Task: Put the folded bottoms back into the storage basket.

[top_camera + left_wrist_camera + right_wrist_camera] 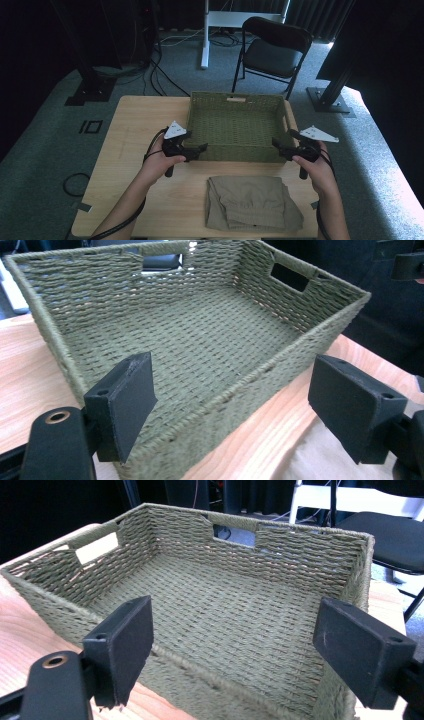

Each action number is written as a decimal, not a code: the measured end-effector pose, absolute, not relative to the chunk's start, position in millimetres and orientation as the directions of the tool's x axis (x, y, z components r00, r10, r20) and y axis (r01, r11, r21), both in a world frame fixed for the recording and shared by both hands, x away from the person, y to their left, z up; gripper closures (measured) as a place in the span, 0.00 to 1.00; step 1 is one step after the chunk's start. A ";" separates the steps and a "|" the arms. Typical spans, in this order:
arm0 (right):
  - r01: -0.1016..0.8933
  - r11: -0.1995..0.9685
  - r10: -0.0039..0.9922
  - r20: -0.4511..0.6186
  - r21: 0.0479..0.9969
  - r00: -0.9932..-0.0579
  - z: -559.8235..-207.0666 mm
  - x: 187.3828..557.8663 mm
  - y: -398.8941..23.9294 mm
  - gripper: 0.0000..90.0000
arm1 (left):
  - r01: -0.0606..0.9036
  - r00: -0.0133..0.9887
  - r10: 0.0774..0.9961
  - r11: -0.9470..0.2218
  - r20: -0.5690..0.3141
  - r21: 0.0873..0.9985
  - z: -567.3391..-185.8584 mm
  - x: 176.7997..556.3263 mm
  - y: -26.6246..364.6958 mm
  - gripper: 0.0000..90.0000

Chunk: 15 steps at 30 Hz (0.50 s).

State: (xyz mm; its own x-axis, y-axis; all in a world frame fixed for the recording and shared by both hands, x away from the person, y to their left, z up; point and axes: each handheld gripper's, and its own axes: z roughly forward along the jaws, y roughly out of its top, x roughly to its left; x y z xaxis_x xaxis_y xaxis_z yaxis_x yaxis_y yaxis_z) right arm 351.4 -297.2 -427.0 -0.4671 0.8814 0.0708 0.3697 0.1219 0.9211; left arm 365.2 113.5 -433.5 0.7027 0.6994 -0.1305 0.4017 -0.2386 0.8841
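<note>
2 grippers, left gripper point(196, 148) and right gripper point(280, 147), jaws apart, flank the empty woven basket's point(235, 150) near corners; folded trousers point(252, 202) lie just beside, likely cargo.

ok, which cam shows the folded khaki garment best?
High view: the folded khaki garment lies whole on the table's near edge. Left gripper view catches a pale corner by the jaw; right gripper view faces the woven basket.
</note>
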 end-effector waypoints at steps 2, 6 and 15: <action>0.369 0.130 0.881 0.063 0.920 -0.468 -426.5 348.5 -296.4 0.18 | 0.401 0.706 0.695 -0.236 -0.135 0.885 -433.7 362.9 111.9 0.22; 0.363 0.133 0.877 0.061 0.922 -0.476 -426.4 342.4 -293.7 0.18 | 0.396 0.723 0.678 -0.255 -0.128 0.882 -435.6 357.3 107.8 0.22; 0.373 0.150 0.874 0.053 0.916 -0.482 -433.3 326.8 -292.5 0.18 | 0.398 0.749 0.647 -0.269 -0.142 0.877 -445.0 344.0 99.0 0.22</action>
